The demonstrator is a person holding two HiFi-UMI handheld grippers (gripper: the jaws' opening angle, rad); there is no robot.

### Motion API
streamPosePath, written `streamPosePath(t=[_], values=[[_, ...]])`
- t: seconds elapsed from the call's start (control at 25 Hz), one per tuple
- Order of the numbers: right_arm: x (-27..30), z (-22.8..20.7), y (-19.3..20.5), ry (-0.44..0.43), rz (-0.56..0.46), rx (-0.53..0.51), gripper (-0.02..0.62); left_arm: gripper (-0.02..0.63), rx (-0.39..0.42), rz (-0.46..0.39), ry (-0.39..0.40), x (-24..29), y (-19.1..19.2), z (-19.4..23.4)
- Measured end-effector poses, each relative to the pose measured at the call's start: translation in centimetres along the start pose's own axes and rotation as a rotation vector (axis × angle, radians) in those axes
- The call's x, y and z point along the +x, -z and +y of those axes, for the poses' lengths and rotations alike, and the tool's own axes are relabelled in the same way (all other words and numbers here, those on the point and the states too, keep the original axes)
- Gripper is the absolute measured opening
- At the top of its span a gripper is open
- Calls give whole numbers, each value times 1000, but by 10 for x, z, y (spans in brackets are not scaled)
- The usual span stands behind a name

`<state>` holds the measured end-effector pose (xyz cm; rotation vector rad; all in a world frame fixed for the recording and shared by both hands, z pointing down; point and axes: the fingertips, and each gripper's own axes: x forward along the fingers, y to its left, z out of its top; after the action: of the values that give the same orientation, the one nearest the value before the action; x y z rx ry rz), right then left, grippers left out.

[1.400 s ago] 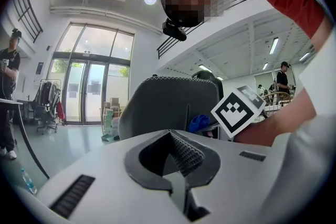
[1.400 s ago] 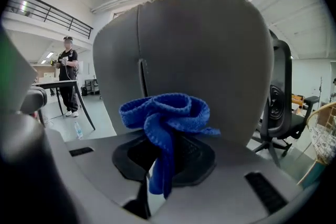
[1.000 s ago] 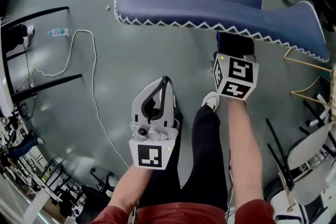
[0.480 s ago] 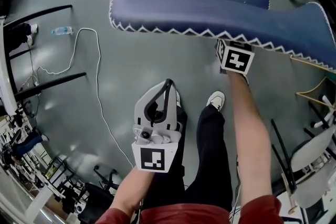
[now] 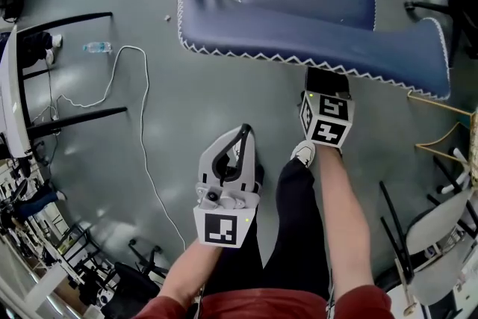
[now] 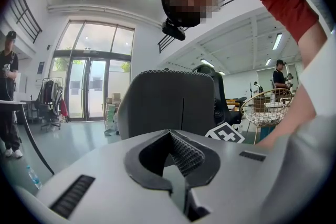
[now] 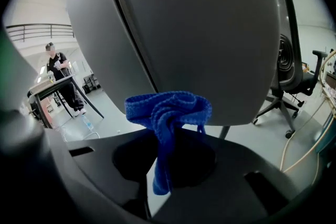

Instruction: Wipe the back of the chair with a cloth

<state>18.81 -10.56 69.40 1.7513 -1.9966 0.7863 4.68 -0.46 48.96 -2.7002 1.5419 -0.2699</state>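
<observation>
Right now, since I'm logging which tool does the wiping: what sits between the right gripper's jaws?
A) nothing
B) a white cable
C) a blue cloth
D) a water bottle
C: in the right gripper view, the right gripper is shut on a bunched blue cloth, with the chair back just beyond it.

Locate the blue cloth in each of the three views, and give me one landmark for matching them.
Head view: not visible; only the right gripper shows, below the blue-padded chair backrest.
Left gripper view: not in it.
Right gripper view: blue knitted cloth at centre, pinched in the jaws, bunched at the backrest's lower edge.
Shared landmark: that backrest, a grey shell from behind.
</observation>
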Motion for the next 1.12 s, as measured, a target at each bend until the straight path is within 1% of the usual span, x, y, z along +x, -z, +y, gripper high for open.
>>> streamPosePath(t=[0.12, 0.2, 0.36, 0.48, 0.6, 0.68, 0.76, 0.92, 1.0, 1.12], values=[[-43, 8, -17, -34, -44, -4, 60, 14, 1, -14, -13, 2, -19, -9], [-72, 19, -29, -51, -73, -9, 60, 14, -8, -16, -22, -3, -26, -8], [-132, 51, -68, -66, -169, -23, 60, 14, -57, 2, -44, -25, -39, 12], [-172, 76, -106, -62, -255, -70, 60, 14, -51, -6, -36, -40, -52, 28], [-201, 107, -149, -54, -346, -118, 60, 14, -25, -47, -17, -43, -64, 51], [-215, 122, -172, -27, -398, -130, 60, 14, -22, -68, 8, -42, -68, 63], [-221, 134, -188, 18, -426, -145, 60, 14, -28, -84, 46, -44, -69, 76], [-215, 148, -204, 102, -431, -160, 60, 14, -10, -107, 128, -44, -79, 99], [-213, 143, -208, 136, -432, -164, 60, 14, -20, -126, 143, -40, -88, 105], [-204, 132, -210, 168, -421, -165, 60, 14, -27, -141, 137, -29, -95, 112]])
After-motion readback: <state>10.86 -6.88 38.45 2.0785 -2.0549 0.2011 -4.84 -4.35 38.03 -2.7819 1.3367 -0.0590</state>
